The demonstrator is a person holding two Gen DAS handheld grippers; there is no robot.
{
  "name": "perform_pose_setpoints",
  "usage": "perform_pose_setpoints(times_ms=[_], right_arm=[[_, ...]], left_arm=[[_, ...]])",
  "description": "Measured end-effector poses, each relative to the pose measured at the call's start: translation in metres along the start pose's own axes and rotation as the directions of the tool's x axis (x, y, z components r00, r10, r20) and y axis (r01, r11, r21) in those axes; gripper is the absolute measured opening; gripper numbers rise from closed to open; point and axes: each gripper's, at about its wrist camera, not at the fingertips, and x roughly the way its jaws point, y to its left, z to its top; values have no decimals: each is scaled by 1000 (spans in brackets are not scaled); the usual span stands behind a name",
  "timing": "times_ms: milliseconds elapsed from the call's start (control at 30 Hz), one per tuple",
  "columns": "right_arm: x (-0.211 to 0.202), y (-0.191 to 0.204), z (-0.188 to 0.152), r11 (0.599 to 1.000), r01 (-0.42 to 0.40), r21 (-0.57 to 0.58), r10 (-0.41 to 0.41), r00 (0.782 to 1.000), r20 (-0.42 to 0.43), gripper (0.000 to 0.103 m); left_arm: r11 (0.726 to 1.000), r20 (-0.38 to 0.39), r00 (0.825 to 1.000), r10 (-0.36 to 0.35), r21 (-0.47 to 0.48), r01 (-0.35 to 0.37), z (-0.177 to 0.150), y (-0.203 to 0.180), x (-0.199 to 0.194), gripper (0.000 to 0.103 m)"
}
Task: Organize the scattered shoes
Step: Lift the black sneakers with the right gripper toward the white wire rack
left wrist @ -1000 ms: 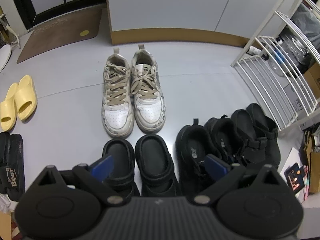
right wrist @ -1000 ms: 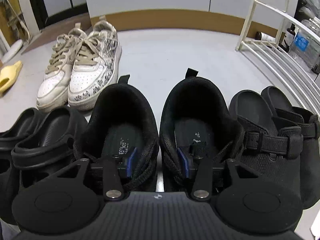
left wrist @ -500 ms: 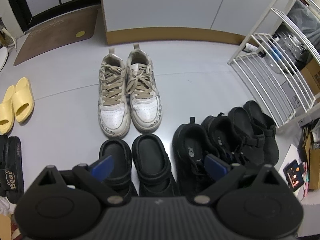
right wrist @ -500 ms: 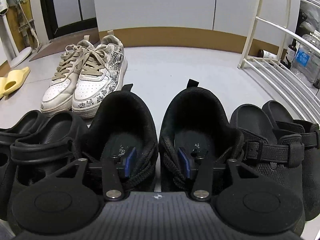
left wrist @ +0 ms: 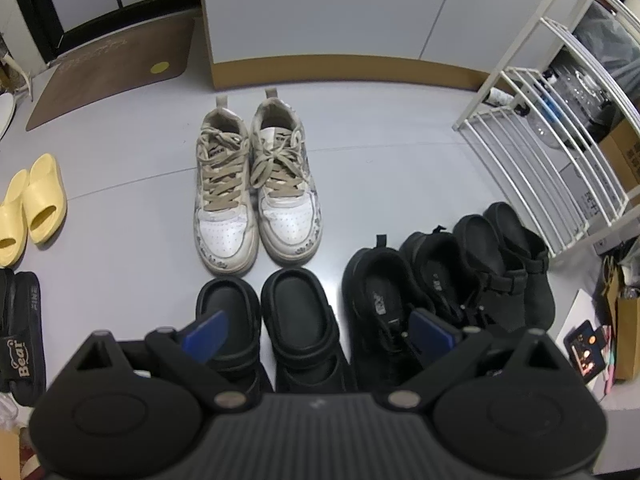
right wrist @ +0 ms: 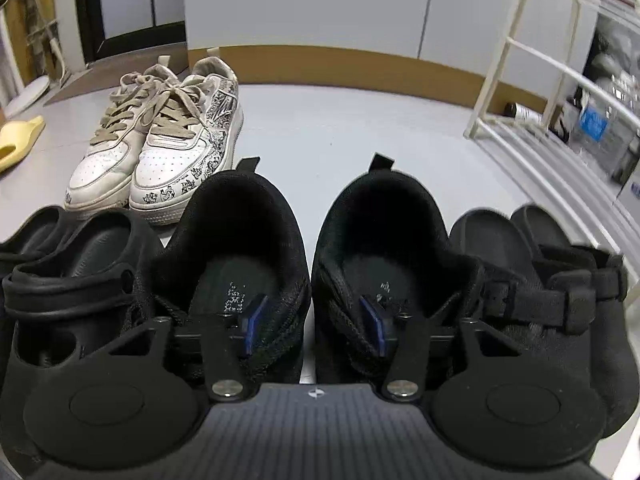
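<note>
Both views show a row of shoes on the grey floor. My right gripper [right wrist: 312, 320] has one finger inside each shoe of the black sneaker pair [right wrist: 240, 240], with the two inner walls between the blue pads. Its jaws are closing, and the pads stand just off those walls. The black sneakers [left wrist: 384, 300] rest on the floor between the black clogs [left wrist: 264, 320] and the black strap sandals [left wrist: 508, 264]. My left gripper [left wrist: 320, 336] hangs open above the clogs, holding nothing. White sneakers [left wrist: 256, 200] stand paired behind the row.
Yellow slides [left wrist: 32, 200] and black "Bear" slides [left wrist: 20, 320] lie at the left. A white wire rack [left wrist: 560, 120] stands at the right, with a paper bag [left wrist: 624, 332] near it. A brown doormat [left wrist: 108, 68] lies at the far left. The cabinet base runs along the back.
The right view has tilted up and rolled a little, and its pads stand slightly farther apart inside the black sneakers. The left gripper stays open over the clogs.
</note>
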Motion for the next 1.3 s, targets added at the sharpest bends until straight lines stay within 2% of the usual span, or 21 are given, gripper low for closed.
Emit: perform_pose_setpoints(times_ms=[133, 233, 333, 533, 600, 700, 1033, 1267, 1300], right_arm=[[3, -3, 4, 1000, -11, 15, 11, 1000, -6, 53], [11, -7, -2, 998, -34, 47, 36, 999, -41, 51], [9, -11, -3, 993, -62, 106, 66, 997, -35, 46], [13, -10, -2, 992, -43, 117, 51, 997, -66, 43], [13, -11, -2, 991, -48, 124, 56, 996, -63, 29], [9, -11, -4, 990, -62, 123, 68, 997, -41, 20], [-5, -12, -7, 984, -48, 174, 48, 999, 8, 18], [-13, -19, 12, 961, -58, 272, 45, 998, 54, 18], [-16, -25, 22, 945, -72, 320, 51, 996, 75, 18]], left_arm=[[1000, -1, 1000, -10, -3, 10, 0, -2, 1, 99], [1000, -4, 1000, -10, -4, 10, 0, -3, 3, 99], [1000, 4, 1000, -9, -11, 9, 1, -4, 2, 99], [1000, 8, 1000, -11, -15, 11, 2, -4, 3, 99], [1000, 11, 1000, -8, -18, 8, 3, -3, 2, 99], [1000, 10, 1000, -3, -27, 3, 2, 0, 2, 99], [997, 8, 999, -37, -68, 38, 3, 7, 0, 99], [994, 23, 999, -45, -102, 47, 4, 13, -4, 99], [993, 26, 999, -46, -109, 49, 4, 14, -5, 99]])
